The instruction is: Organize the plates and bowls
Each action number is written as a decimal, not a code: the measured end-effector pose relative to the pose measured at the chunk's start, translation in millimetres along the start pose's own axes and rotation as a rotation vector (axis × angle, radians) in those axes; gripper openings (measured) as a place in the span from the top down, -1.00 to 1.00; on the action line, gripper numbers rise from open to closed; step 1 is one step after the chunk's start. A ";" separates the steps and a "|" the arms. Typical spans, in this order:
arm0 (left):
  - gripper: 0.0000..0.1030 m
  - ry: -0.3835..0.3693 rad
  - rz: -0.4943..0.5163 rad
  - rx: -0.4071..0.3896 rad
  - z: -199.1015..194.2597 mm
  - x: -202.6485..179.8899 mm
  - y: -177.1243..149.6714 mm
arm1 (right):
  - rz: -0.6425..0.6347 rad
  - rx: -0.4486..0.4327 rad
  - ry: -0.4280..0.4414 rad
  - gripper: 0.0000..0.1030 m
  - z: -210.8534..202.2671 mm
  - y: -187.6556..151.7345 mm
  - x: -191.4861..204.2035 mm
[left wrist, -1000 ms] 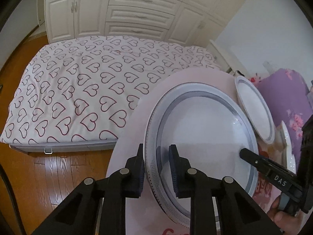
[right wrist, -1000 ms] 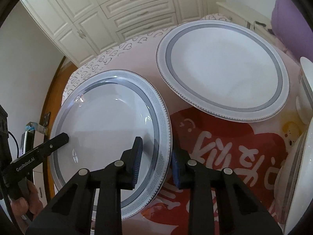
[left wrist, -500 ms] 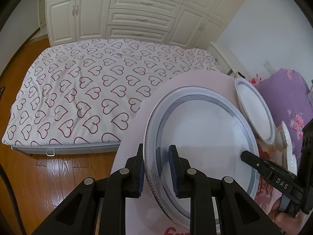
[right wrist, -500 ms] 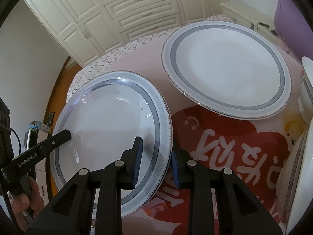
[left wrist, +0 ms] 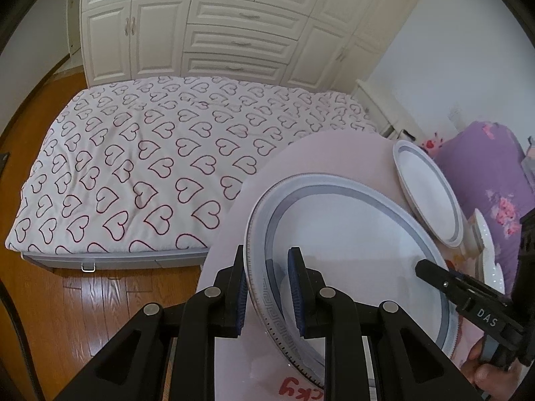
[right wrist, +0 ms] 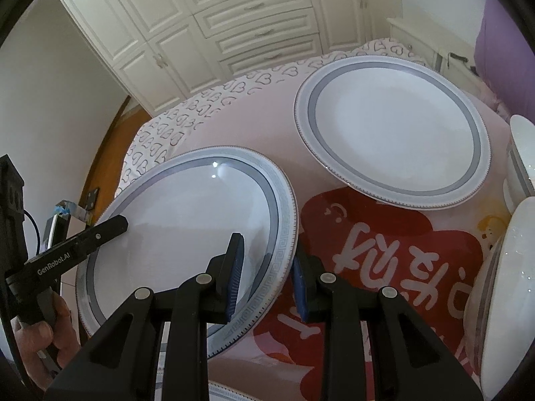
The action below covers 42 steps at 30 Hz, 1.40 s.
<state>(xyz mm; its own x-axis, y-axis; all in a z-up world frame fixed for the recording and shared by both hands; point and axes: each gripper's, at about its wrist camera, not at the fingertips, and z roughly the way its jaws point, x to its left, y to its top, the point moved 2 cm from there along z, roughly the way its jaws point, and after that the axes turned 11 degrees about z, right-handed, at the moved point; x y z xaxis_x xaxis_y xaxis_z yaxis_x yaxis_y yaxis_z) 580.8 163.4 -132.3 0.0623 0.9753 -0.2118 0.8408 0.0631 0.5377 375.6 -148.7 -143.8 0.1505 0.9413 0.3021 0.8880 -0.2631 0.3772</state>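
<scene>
A large white plate with a grey key-pattern rim (left wrist: 351,260) (right wrist: 187,227) is held off the round table, tilted. My left gripper (left wrist: 267,290) is shut on its near rim, one pad under and one on top. My right gripper (right wrist: 265,275) is shut on the opposite rim. Each gripper shows in the other's view, the right one (left wrist: 468,300) and the left one (right wrist: 73,247). A second large grey-ringed plate (right wrist: 391,137) (left wrist: 428,197) lies flat on the table beyond.
The round table has a pink cloth with a red print (right wrist: 384,240). White bowls (right wrist: 521,173) and another plate edge (right wrist: 495,300) stand at the right. A bed with a heart-print cover (left wrist: 150,167) and wooden floor (left wrist: 100,300) lie to the left.
The held plate has risen and tilted further between both grippers. Both grips stay the same.
</scene>
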 end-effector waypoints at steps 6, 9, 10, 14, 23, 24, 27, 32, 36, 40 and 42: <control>0.65 -0.006 0.000 -0.016 -12.0 -3.8 -2.9 | -0.010 -0.013 0.011 0.47 -7.6 -5.1 0.9; 0.65 -0.010 0.001 -0.023 -17.1 -5.1 -4.2 | -0.019 -0.026 0.018 0.47 -14.2 -8.0 1.3; 0.65 -0.011 0.000 -0.024 -18.5 -5.6 -4.1 | -0.021 -0.028 0.021 0.47 -16.2 -8.3 1.3; 0.65 -0.021 -0.002 -0.036 -28.4 -10.8 -7.5 | -0.024 -0.042 0.031 0.47 -25.5 -9.4 -1.3; 0.65 -0.038 0.018 -0.096 -72.9 -27.7 -16.7 | -0.044 -0.104 0.064 0.47 -65.3 -20.9 -0.3; 0.65 -0.040 0.025 -0.106 -82.3 -30.3 -22.6 | -0.049 -0.112 0.067 0.47 -71.5 -23.5 -0.2; 0.65 -0.047 0.046 -0.125 -103.4 -37.7 -37.4 | -0.062 -0.132 0.076 0.47 -90.7 -33.5 -2.2; 0.65 -0.057 0.076 -0.138 -133.1 -49.7 -67.4 | -0.073 -0.142 0.080 0.47 -114.5 -59.0 -7.7; 0.65 -0.058 0.107 -0.135 -153.9 -63.3 -93.2 | -0.078 -0.127 0.083 0.47 -124.5 -82.7 -15.8; 0.65 -0.058 0.128 -0.118 -163.5 -75.0 -115.5 | -0.078 -0.119 0.082 0.47 -130.8 -100.3 -21.9; 0.65 -0.055 0.134 -0.104 -163.6 -80.7 -123.5 | -0.074 -0.115 0.078 0.47 -132.4 -107.4 -25.8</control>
<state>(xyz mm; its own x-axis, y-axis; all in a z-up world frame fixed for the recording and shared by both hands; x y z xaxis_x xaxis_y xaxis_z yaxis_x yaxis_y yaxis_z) 383.9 111.5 -48.1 0.2017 0.9636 -0.1753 0.7633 -0.0425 0.6447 218.8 -172.8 -76.1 0.0481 0.9408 0.3354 0.8393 -0.2201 0.4971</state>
